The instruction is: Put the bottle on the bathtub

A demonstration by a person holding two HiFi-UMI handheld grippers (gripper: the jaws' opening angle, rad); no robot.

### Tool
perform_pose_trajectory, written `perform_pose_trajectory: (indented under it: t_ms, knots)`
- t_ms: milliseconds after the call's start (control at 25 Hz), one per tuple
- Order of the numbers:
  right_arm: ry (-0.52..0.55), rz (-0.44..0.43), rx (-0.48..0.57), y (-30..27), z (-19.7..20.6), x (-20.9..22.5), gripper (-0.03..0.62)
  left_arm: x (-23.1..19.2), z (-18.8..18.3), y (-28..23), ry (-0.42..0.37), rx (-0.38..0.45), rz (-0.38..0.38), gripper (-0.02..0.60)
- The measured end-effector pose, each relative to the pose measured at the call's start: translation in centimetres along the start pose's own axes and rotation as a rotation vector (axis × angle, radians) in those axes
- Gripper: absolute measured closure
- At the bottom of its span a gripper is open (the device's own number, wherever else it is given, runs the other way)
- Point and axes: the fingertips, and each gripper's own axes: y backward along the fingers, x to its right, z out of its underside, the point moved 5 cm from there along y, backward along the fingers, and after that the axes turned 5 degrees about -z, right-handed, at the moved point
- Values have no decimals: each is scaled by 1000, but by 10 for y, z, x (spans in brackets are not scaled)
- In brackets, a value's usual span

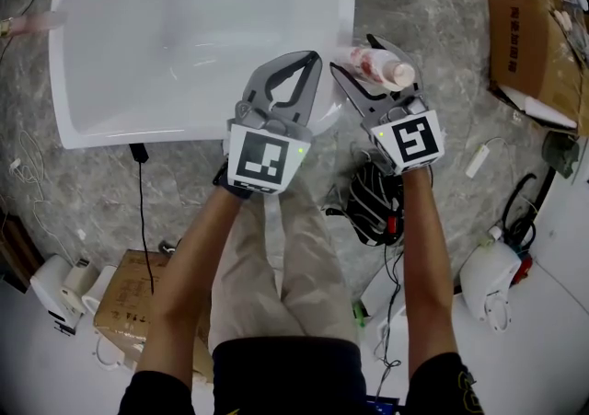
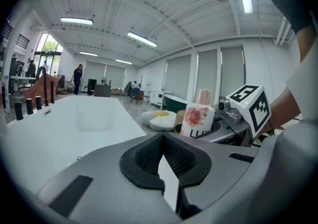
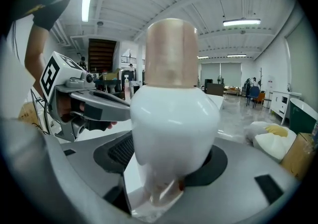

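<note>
The white bathtub [image 1: 202, 132] fills the upper left of the head view. A white bottle [image 1: 375, 64] with a pink flower label and a tan cap lies between the jaws of my right gripper [image 1: 352, 54] at the tub's right rim. In the right gripper view the bottle [image 3: 171, 113] stands upright on a white surface, and the jaws stand open around it with a dark pad showing on its left. My left gripper [image 1: 304, 62] is shut on nothing over the tub's near right corner. The left gripper view shows the bottle [image 2: 197, 118] to the right of the bathtub [image 2: 64, 128].
Cardboard boxes sit at the upper right [image 1: 534, 27] and lower left [image 1: 129, 307] of the stone floor. A black bundle of straps [image 1: 373, 206] and a white appliance [image 1: 488, 280] lie near my right arm. A black cable [image 1: 143, 211] hangs from the tub. Black taps [image 2: 30, 106] line the far rim.
</note>
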Motion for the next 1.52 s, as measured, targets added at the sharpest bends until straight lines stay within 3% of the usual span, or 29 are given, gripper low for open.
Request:
perform_pose_trajectory:
  t_ms: [280,400,720,880,1000,1280,1520]
  knots:
    - [13,-20,25,-2,-2,-1,316,-1,1,1,-10,6,0,563]
    - [21,-10,31,0,-3,1,375,1,2,2,10,-7,4,563]
    - [6,-39,53,2,-4,0,376,2,4,3,13,-8,2,563]
    - [-15,-34,9,3,2,2,376,2,5,3,12,-13,6,563]
    - [-45,-32,9,2,5,5,371,1,5,3,13,-11,5,563]
    - [-86,-19,4,1,9,7,292,2,4,3,15,-9,5,563]
    - [-89,-8,-4,1,9,8,283,3,5,4,15,-11,7,563]
